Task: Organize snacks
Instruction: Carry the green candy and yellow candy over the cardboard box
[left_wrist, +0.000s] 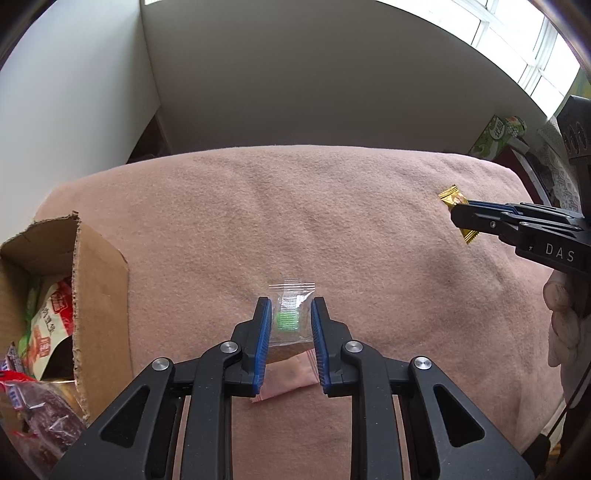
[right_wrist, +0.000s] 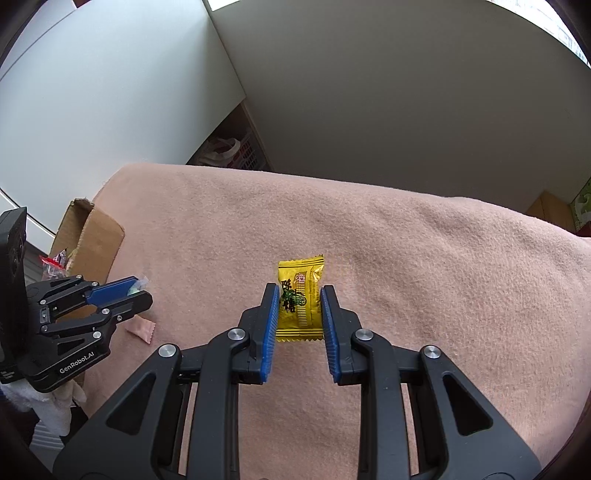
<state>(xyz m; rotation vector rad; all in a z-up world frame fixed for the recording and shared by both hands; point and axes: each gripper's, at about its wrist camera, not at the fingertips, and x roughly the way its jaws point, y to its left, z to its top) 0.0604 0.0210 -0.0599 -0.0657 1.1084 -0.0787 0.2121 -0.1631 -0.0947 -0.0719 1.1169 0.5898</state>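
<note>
A clear-wrapped green candy (left_wrist: 290, 317) sits between the blue pads of my left gripper (left_wrist: 291, 306), whose jaws touch the wrapper's sides; it looks held above the pink blanket (left_wrist: 332, 206). A yellow wrapped candy (right_wrist: 300, 295) sits between the pads of my right gripper (right_wrist: 300, 297), jaws at its edges. The yellow candy also shows in the left wrist view (left_wrist: 453, 199), with my right gripper (left_wrist: 460, 214) around it. My left gripper (right_wrist: 138, 290) shows in the right wrist view with the clear candy (right_wrist: 140, 283) at its tips.
An open cardboard box (left_wrist: 96, 280) with several snack packets (left_wrist: 48, 325) stands at the table's left edge. A pink wrapped candy (left_wrist: 291, 376) lies on the blanket below my left gripper. A green box (left_wrist: 495, 138) stands off the far right.
</note>
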